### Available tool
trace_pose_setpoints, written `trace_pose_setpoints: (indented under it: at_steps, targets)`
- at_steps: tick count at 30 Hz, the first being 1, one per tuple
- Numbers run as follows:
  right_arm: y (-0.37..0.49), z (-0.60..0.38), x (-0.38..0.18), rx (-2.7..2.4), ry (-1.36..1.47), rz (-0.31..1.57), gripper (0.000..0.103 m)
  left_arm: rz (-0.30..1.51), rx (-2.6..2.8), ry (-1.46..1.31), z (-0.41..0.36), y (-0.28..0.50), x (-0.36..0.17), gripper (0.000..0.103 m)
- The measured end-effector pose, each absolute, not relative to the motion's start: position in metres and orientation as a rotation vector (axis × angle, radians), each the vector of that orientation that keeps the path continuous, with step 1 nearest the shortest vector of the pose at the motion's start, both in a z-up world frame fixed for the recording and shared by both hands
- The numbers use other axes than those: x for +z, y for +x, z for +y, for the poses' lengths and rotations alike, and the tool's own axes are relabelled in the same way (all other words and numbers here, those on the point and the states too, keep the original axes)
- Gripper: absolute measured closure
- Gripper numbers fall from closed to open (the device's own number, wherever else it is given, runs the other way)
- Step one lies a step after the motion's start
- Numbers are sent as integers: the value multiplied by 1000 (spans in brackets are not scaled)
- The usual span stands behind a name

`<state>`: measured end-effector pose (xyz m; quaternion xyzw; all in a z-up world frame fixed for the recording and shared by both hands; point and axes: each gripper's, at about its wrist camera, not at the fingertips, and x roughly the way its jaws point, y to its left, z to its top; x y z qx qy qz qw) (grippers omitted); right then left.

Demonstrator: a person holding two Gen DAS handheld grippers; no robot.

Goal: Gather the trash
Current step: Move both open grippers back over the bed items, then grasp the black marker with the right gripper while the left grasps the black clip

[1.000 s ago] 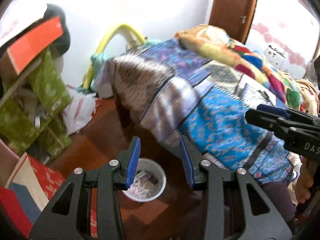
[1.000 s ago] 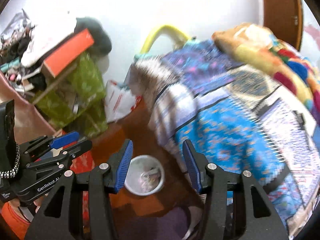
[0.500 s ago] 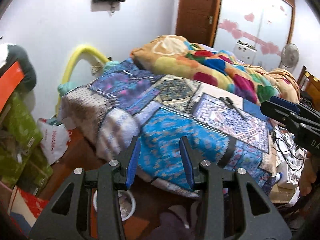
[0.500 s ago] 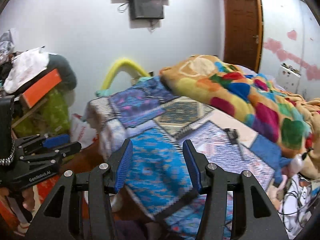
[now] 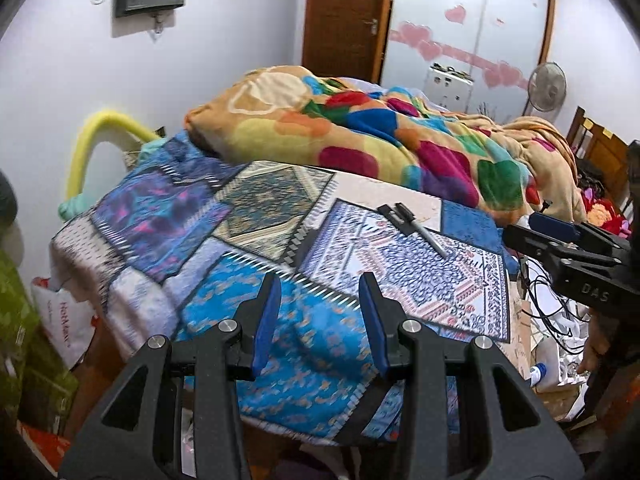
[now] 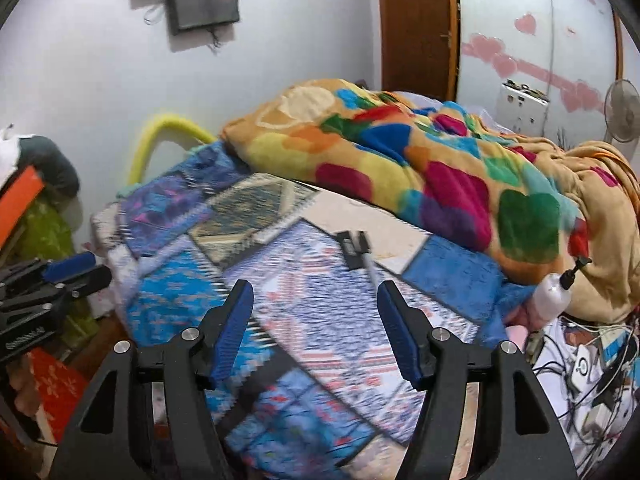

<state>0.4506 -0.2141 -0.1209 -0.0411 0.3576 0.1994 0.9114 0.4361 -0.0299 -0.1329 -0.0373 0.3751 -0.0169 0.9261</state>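
Note:
A small black item with a thin grey stem (image 5: 408,220) lies on the patterned bedspread (image 5: 240,208); it also shows in the right wrist view (image 6: 356,250). My left gripper (image 5: 320,320) is open and empty, held above the near edge of the bed. My right gripper (image 6: 316,332) is open and empty, pointing at the bed short of the black item. The right gripper shows at the right edge of the left wrist view (image 5: 568,252), and the left gripper at the left edge of the right wrist view (image 6: 52,284). The trash bin is out of view.
A colourful blanket (image 5: 380,136) is heaped on the far half of the bed. Green bags and boxes (image 6: 44,224) are stacked at the left. Cables and clutter (image 6: 592,364) lie at the right, with a white pump bottle (image 6: 556,292). A wooden door (image 5: 344,16) is behind.
Both grippers have lifted from pointing down at the white bin on the floor to facing the bed top. The bin has dropped out of view. Both stay open.

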Motion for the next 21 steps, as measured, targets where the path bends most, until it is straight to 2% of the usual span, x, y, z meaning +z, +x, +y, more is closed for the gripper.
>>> trace_pose_setpoints:
  at_steps: [6,8,10,21]
  targets:
    - [484,-236,-144,386,-78,770,42,820,-73,-55,-54,481,-154,63]
    - [497,-240,-155,380,-70,786,42,841,-81,-46,-61,495,-163,51]
    - [507,-243,-165,385,-56,810,43,852,-89,-28,-68,507,-170,45]
    - [567,-233,-224,403,-100,928,43,947,-130,-34,-92,576,-222,45]
